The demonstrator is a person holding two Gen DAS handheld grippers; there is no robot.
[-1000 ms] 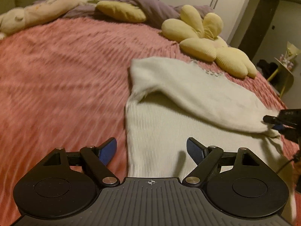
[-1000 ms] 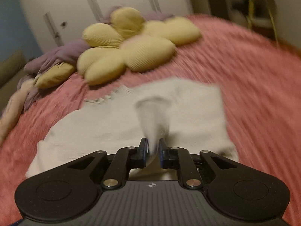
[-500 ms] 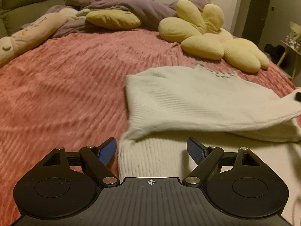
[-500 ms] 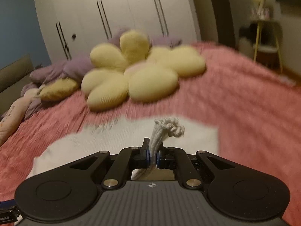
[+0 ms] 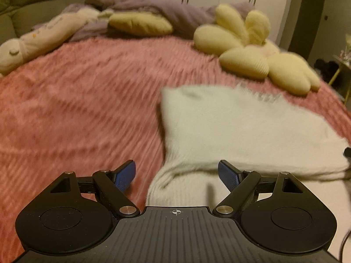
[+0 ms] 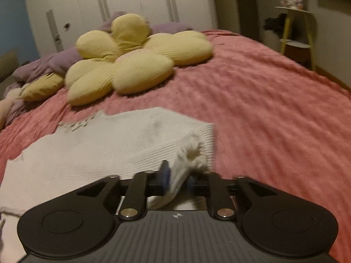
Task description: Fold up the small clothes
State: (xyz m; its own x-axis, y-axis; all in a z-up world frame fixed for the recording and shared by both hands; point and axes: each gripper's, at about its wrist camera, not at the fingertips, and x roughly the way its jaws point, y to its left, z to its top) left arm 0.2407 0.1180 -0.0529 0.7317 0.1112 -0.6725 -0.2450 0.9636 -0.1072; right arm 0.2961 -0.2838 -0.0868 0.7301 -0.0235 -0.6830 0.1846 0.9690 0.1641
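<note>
Sweater (image 6: 114, 144) lies on the bed (image 6: 274, 114), folding under way: right tool (image 6: 177, 180) pinches its corner; left tool (image 5: 176, 172) is spread, empty. Next: lay corner flat, release.

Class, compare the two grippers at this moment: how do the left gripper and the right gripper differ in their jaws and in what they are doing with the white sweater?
The left gripper has its jaws spread wide and holds nothing; the right gripper has its jaws much closer, with a bunched corner of the white sweater between them. The left gripper hangs over the sweater's left edge, the right gripper at its right edge. Both are black with blue pads, above the pink bedspread.
</note>
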